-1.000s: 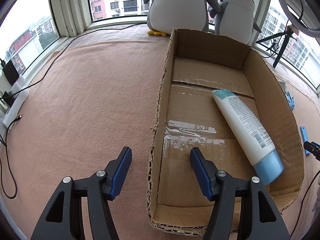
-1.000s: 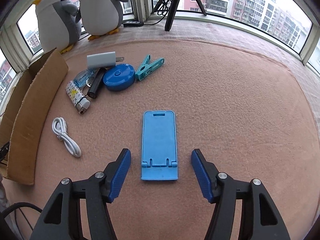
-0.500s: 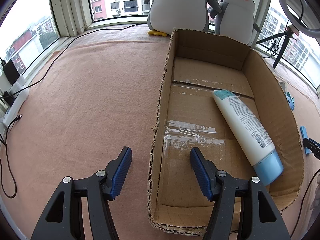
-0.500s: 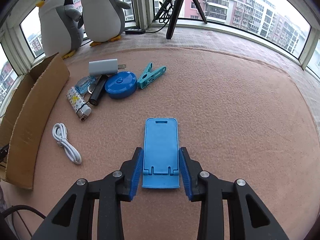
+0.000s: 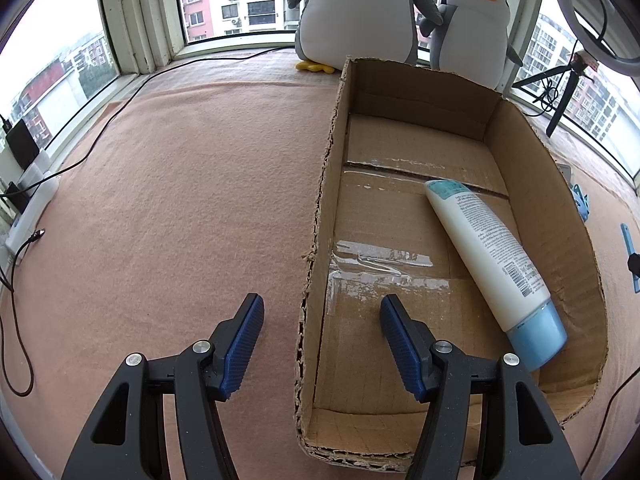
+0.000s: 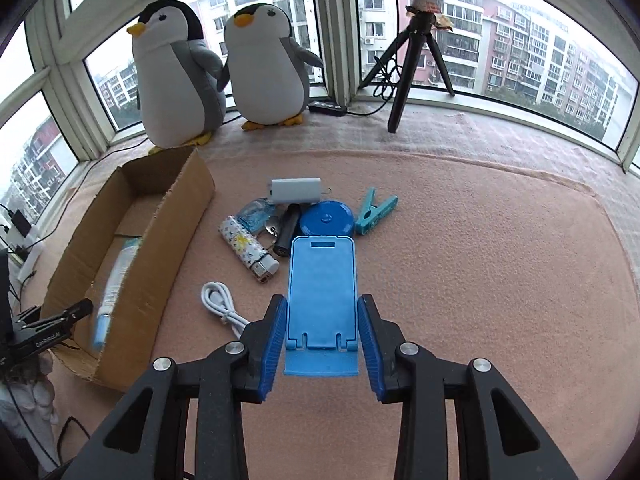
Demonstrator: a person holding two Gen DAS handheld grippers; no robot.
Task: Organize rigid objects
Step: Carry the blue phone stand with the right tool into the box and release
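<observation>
My right gripper (image 6: 322, 322) is shut on a blue folding phone stand (image 6: 322, 292), held lifted above the pink felt. Behind it lie a white charger (image 6: 295, 190), a blue round tape measure (image 6: 326, 220), a teal clothespin (image 6: 375, 211), a patterned lighter (image 6: 248, 254), a black cylinder (image 6: 288, 230) and a white cable (image 6: 222, 306). The open cardboard box (image 5: 576, 224) holds a white tube with a blue cap (image 5: 496, 268). My left gripper (image 5: 322, 316) is open, straddling the box's near left wall. The same box (image 6: 176, 232) shows at left in the right wrist view.
Two plush penguins (image 6: 216, 72) stand by the windows behind the box. A black tripod (image 6: 416, 56) rises at the back right. Cables (image 5: 24, 280) trail along the left edge of the felt. The left gripper's tip (image 6: 60, 318) shows near the box's front corner.
My right gripper closed on the blue phone stand and raised it off the felt, tilting the view upward. The left gripper stayed open and still.
</observation>
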